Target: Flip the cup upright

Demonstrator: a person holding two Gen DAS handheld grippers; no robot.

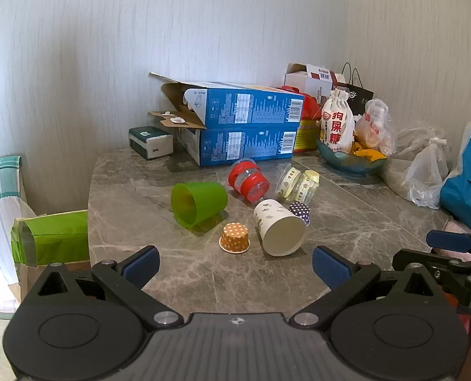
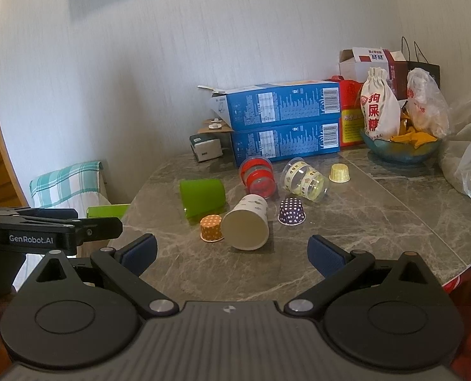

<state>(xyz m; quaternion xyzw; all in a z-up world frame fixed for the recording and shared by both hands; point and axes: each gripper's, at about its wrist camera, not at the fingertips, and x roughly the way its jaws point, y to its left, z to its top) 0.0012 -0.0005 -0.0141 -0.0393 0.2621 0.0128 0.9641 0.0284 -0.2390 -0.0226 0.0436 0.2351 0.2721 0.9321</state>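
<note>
Several cups lie on the grey marble table point(image 1: 172, 273). A green plastic cup point(image 1: 199, 203) point(image 2: 202, 197) lies on its side, mouth toward me. A white paper cup point(image 1: 278, 227) point(image 2: 247, 223) lies on its side, mouth toward me. A clear cup with red bands point(image 1: 248, 180) point(image 2: 257, 176) and a clear cup with cream bands point(image 1: 297, 184) point(image 2: 304, 179) lie on their sides behind. Small orange point(image 1: 234, 237) point(image 2: 210, 227), purple point(image 1: 300, 212) point(image 2: 291, 211) and yellow point(image 2: 339, 173) dotted paper cups stand upside down. My left gripper point(image 1: 234, 268) and right gripper point(image 2: 232, 255) are open and empty, short of the cups.
Two stacked blue boxes point(image 1: 245, 127) point(image 2: 283, 123), a tissue pack point(image 1: 151, 142), a red box, a blue bowl point(image 2: 400, 152) with a cloth bag and plastic bags line the back and right. The table's left edge drops off by a green bag point(image 1: 52, 238).
</note>
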